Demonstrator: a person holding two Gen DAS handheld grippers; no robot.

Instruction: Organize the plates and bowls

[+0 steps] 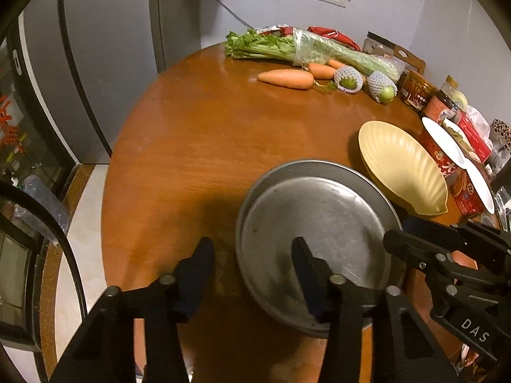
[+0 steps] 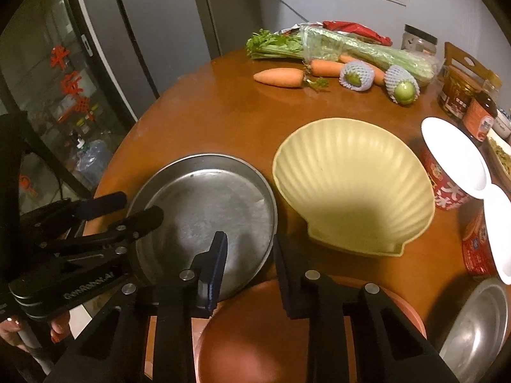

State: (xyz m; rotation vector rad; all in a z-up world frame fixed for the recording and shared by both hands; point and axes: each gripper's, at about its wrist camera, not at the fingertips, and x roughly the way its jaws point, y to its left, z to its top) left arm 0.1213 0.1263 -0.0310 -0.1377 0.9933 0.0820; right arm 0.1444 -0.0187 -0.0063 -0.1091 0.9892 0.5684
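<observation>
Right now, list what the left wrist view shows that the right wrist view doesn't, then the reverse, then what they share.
Left wrist only: a red box at the far right edge. Right wrist only: a reddish-brown plate under the right gripper, a second steel bowl at lower right, and a hand holding the left gripper. Both: the steel pan, the yellow shell dish, carrots, celery and the round wooden table.

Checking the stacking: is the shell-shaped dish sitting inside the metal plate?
No, the shell-shaped dish rests on the table beside the metal plate.
</observation>
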